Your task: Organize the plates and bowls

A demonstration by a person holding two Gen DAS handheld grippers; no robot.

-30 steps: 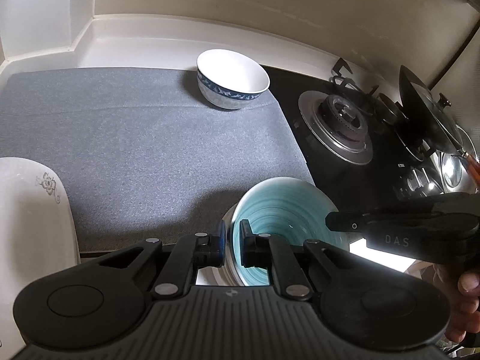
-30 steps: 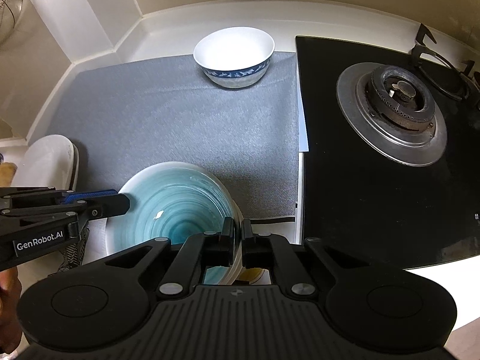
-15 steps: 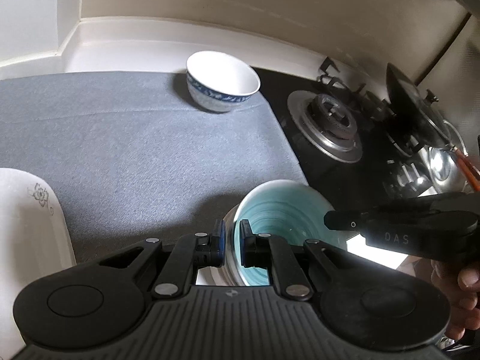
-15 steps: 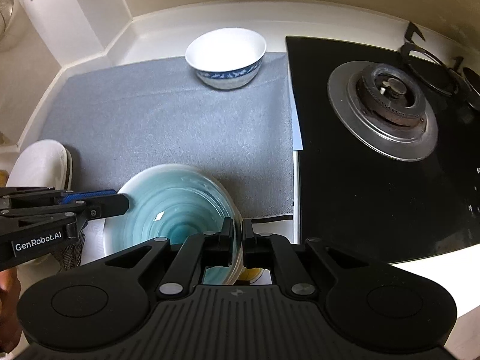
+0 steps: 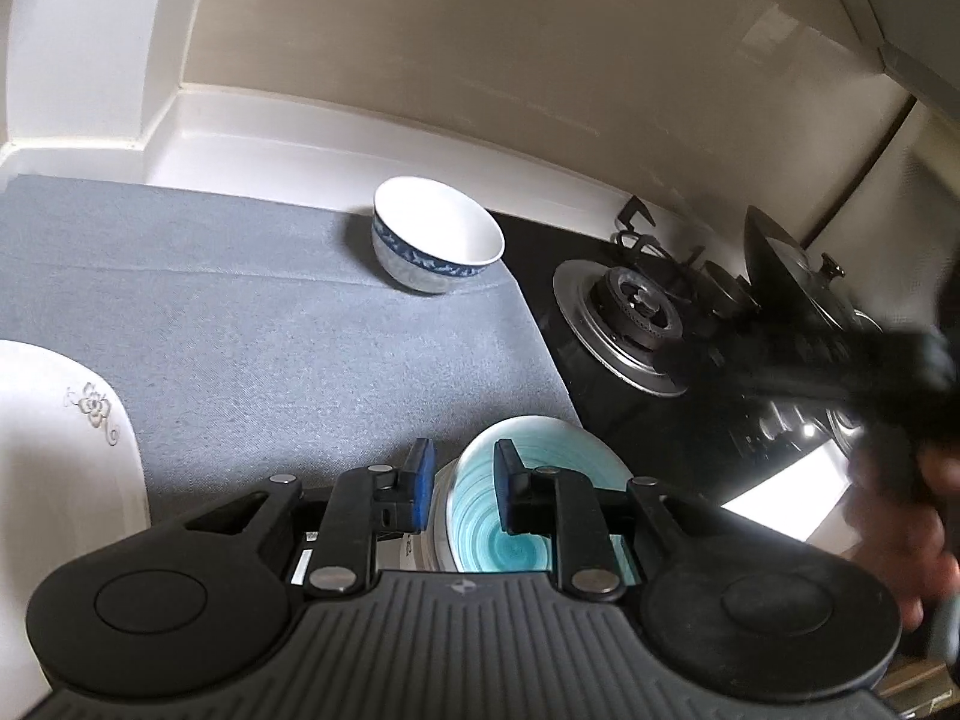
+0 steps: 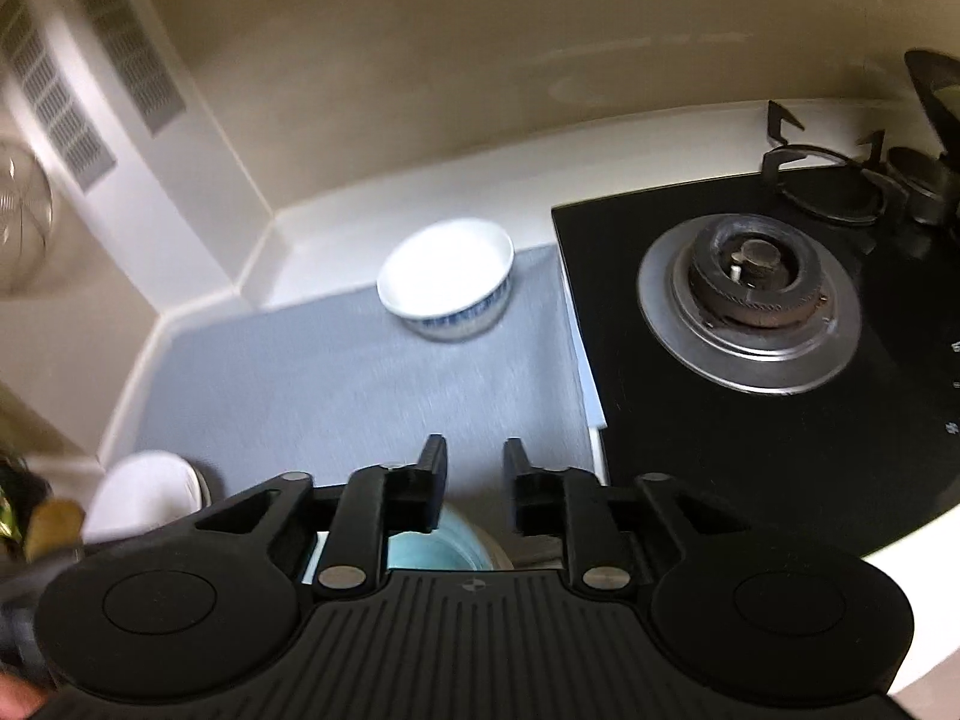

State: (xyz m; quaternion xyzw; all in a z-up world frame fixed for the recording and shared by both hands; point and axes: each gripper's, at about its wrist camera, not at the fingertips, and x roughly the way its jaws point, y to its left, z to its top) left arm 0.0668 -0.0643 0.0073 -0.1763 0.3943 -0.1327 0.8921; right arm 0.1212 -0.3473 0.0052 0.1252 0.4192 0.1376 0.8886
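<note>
At the front edge of the counter, the teal bowl sits beside the black hob. The left gripper straddles its near rim, jaws narrowly parted and opening, the pads seemingly clear of the rim. The right gripper hangs above the bowl, jaws opening with nothing between them. A white bowl with a blue band stands at the grey mat's back edge; a white plate lies at the left.
</note>
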